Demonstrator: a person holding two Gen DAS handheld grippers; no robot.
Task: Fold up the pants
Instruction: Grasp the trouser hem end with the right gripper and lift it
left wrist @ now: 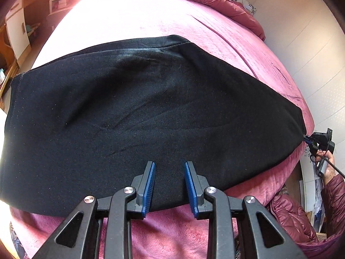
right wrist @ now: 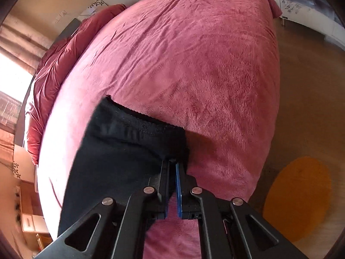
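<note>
- The black pants (left wrist: 138,112) lie spread across the pink bed (left wrist: 133,21), folded into a broad band.
- The left hand-held gripper (left wrist: 169,168) hovers over the near edge of the pants, its blue pads (left wrist: 151,185) parted with nothing between them.
- The right hand-held gripper (right wrist: 172,164) is clenched on a corner of the pants near the waistband (right wrist: 138,120).
- An orange rug (right wrist: 299,196) lies on the floor beside the bed.

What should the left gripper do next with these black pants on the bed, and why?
Probably lower and close the left gripper on the pants' near edge: its jaws stand open above the cloth, while the right gripper is already shut on the waistband corner.
</note>
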